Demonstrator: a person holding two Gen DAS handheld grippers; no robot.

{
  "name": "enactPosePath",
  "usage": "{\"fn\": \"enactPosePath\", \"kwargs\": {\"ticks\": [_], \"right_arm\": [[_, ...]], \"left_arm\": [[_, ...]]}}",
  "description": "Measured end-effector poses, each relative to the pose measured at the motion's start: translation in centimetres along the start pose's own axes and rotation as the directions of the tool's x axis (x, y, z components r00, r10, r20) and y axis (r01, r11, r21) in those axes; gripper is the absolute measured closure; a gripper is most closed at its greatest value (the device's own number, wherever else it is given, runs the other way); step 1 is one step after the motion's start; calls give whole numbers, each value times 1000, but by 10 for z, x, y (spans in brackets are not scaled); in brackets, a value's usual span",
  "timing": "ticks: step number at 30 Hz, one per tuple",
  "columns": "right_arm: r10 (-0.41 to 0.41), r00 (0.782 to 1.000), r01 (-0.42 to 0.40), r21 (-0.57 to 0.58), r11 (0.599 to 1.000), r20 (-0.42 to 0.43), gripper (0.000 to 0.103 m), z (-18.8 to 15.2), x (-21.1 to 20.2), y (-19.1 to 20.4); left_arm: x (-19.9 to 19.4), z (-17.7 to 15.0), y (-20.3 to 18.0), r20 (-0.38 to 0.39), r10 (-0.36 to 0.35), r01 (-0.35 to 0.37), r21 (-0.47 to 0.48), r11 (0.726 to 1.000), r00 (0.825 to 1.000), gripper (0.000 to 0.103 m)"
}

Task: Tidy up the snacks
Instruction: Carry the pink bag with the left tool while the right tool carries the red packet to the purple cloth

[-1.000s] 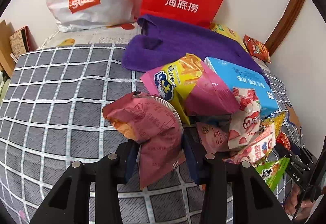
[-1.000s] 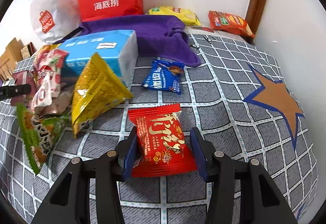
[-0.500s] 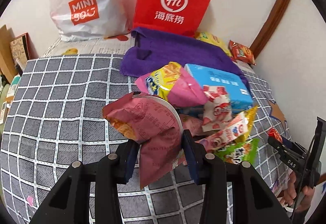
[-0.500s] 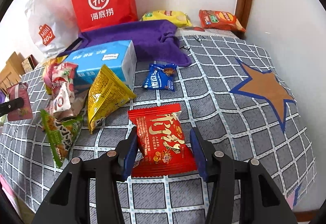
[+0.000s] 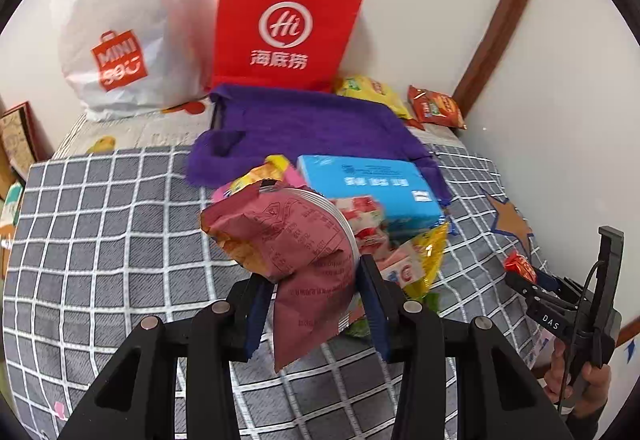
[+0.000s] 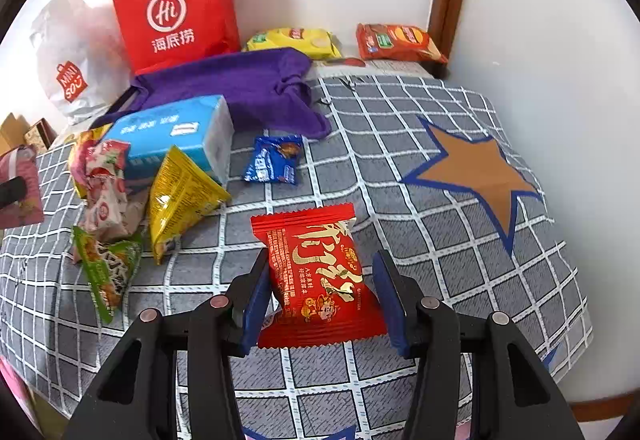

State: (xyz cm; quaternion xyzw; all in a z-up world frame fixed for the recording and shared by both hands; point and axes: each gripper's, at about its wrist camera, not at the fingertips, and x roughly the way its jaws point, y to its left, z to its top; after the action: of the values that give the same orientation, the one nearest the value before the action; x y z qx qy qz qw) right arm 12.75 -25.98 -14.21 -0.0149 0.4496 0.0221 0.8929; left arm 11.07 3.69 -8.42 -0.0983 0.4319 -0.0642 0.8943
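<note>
My left gripper (image 5: 314, 302) is shut on a crumpled pink snack bag (image 5: 296, 248) and holds it above the checked cover. My right gripper (image 6: 320, 300) is shut on a red snack packet (image 6: 318, 280), also lifted; it shows small at the right of the left wrist view (image 5: 520, 266). A heap of snacks lies mid-bed: a blue box (image 6: 176, 136), a yellow bag (image 6: 180, 196), a green packet (image 6: 106, 272) and pink-white packets (image 6: 104, 196). A small blue packet (image 6: 276, 160) lies apart.
A red paper bag (image 6: 180, 4) and a white plastic bag (image 6: 68, 60) stand at the wall behind a purple cloth (image 6: 236, 88). A yellow packet (image 6: 296, 40) and an orange packet (image 6: 396, 40) lie in the far corner. The bed edge is near on the right.
Both grippers have risen and pulled back from the heap, each still holding its packet. The heap and bags look smaller and farther.
</note>
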Motion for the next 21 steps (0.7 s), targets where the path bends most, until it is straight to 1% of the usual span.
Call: {"fn": "enactPosePath", "kwargs": {"ticks": [1, 4, 9, 12, 13, 15, 18, 21], "right_arm": [[29, 1000, -29, 13, 1000, 12, 53, 3, -4, -1], [75, 996, -77, 37, 996, 51, 53, 14, -15, 1], [66, 992, -65, -12, 998, 110, 53, 42, -30, 18], [94, 985, -89, -40, 995, 142, 53, 59, -35, 32], [101, 983, -94, -49, 994, 155, 55, 65, -35, 36], [111, 983, -103, -61, 993, 143, 55, 74, -31, 43], [128, 985, -120, -69, 990, 117, 54, 74, -21, 47], [113, 991, -107, -76, 991, 79, 46, 59, -2, 44]], "left_arm": [[0, 3, -3, 0, -4, 4, 8, 1000, 1000, 63], [0, 10, -10, 2, -9, 9, 23, 1000, 1000, 63], [-1, 27, -16, 11, -33, 32, 41, 999, 999, 63], [-2, 38, -21, 20, -40, 39, 56, 998, 999, 63], [-2, 42, -23, 23, -40, 38, 62, 997, 999, 63], [-1, 48, -24, 23, -39, 37, 67, 997, 999, 63], [1, 53, -24, 27, -35, 33, 75, 997, 999, 62], [6, 53, -21, 19, -40, 39, 64, 997, 999, 62]]}}
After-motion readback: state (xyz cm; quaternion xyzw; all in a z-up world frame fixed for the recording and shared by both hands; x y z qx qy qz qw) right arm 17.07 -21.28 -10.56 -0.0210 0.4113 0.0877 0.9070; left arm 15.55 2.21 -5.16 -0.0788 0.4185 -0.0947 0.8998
